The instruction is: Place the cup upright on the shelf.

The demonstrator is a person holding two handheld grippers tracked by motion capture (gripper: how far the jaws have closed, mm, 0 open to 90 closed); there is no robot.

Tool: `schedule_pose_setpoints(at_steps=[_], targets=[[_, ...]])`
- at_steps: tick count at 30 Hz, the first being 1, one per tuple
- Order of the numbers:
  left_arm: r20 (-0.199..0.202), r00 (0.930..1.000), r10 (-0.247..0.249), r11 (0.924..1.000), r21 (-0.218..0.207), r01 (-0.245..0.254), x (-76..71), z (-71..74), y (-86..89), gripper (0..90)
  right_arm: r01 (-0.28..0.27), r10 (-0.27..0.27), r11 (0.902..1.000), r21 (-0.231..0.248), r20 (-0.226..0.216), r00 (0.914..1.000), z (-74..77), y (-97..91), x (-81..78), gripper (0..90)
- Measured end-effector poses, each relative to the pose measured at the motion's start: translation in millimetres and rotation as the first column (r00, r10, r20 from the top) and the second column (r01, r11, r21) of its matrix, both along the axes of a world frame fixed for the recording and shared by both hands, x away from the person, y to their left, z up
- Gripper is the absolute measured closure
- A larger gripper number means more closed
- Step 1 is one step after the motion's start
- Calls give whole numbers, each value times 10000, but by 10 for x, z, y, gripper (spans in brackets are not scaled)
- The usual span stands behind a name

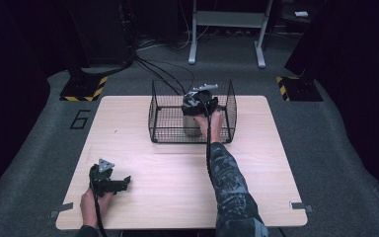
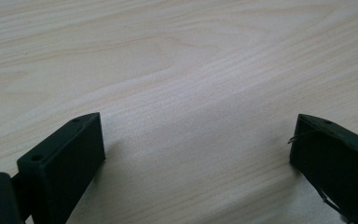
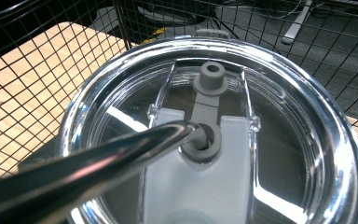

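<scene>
1. The left gripper rests on the counter near its front left corner, jaws spread wide with bare wood between them.
2. The basket stands at the counter's far edge, near the middle.
3. The tumbler stands upright inside the basket, a metal straw through its clear lid.
4. The right gripper sits over the tumbler's top; whether it is clenched cannot be told.

1 tumbler, 1 straw, 1 basket, 2 grippers
</scene>
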State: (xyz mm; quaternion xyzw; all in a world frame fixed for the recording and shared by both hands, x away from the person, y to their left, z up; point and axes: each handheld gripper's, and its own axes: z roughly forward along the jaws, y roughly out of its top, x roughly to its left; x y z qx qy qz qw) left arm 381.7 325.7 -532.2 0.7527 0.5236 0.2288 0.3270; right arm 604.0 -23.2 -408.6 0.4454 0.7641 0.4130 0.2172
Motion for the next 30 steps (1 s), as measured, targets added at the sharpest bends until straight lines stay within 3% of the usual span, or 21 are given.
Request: schedule_pose_setpoints(at_steps=[7, 10, 13, 18, 30], targets=[[-4, 10000, -1, 10000, -5, 1, 0, 0, 0, 30, -8, 5, 9999, -173, -172, 9999, 22, 11, 2, 17], [2, 10000, -1, 10000, 0, 1, 0, 0, 0, 30, 48, -58, 9998, -192, -559, 9984, 24, 51, -10, 0], [-2, 10000, -1, 10000, 5, 1, 0, 0, 0, 30, -227, 214, 9995, -236, -553, 9982, 41, 36, -23, 0], [2, 10000, 2, 10000, 2, -2, 0, 0, 0, 30, -156, 143, 9997, -178, -712, 9974, 97, -2, -54, 0], [-78, 10000, -32, 10000, 10, 32, -1, 6, 3, 30, -452, 437, 9988, -174, -789, 9959, 324, -191, -273, 0]])
